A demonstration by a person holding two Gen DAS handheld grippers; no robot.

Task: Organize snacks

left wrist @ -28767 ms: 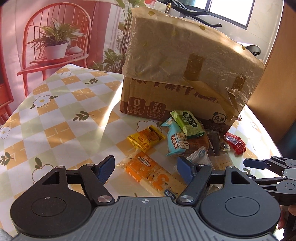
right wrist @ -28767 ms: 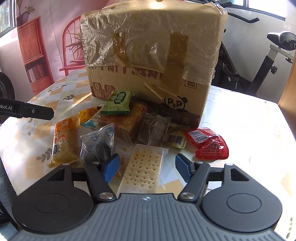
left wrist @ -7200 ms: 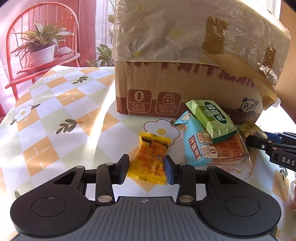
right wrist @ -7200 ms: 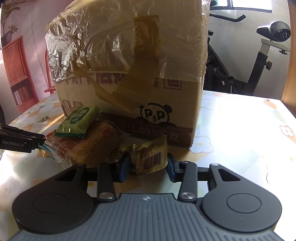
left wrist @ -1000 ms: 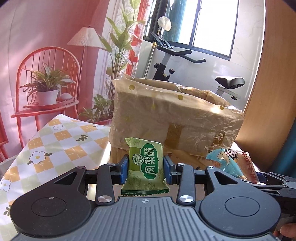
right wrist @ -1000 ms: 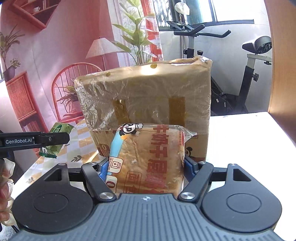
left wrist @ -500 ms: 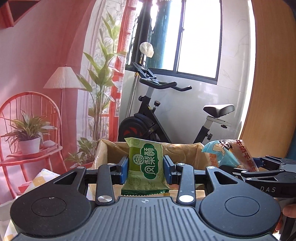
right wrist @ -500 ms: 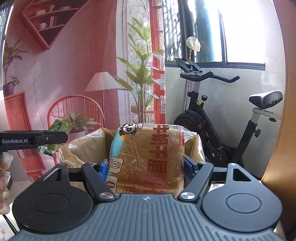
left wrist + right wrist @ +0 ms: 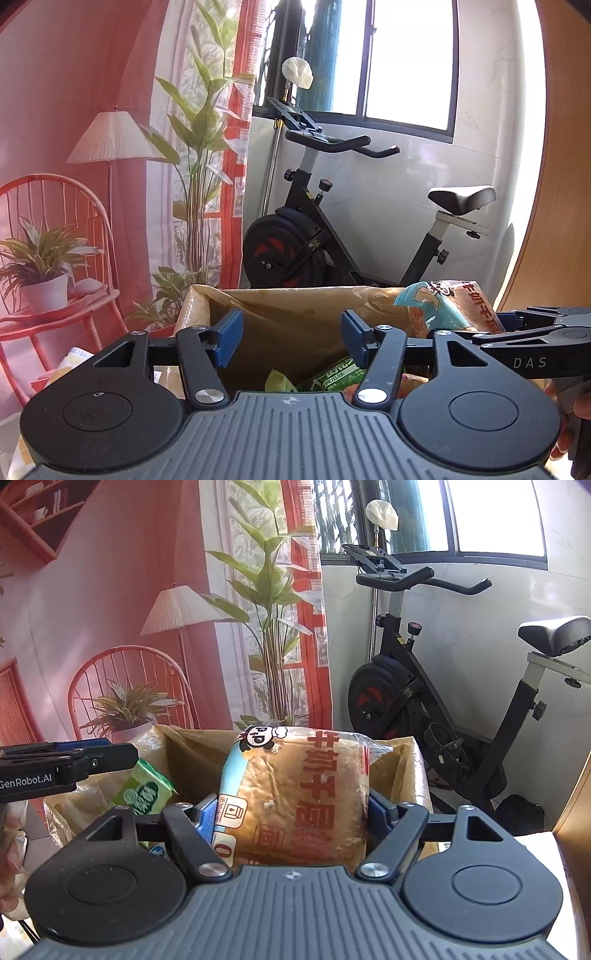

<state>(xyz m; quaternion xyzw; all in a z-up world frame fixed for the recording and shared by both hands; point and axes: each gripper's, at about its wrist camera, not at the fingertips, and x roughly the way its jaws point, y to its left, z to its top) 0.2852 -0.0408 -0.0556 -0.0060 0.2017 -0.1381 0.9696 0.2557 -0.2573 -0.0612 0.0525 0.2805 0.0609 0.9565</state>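
Left gripper (image 9: 291, 338) jaws just opened, empty, green snack packet (image 9: 338, 374) below, apparently inside cardboard box (image 9: 295, 314), right gripper (image 9: 291, 818) clamping bread pack (image 9: 299, 797) above box.

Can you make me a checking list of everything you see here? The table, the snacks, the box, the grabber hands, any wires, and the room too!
Surface: checked tablecloth, only a sliver shows at the left.
Job's things: open cardboard box; green snack pack dropping into it; bread pack over the box.
Clutter: other wrappers in the box bottom, too hidden to name.
Grippers: left gripper open with nothing between its jaws, which have just been opening; right gripper shut on the bread pack.
Cables: nothing seen.
Surroundings: exercise bike, window, and a backdrop printed with a red chair, lamp and plants.
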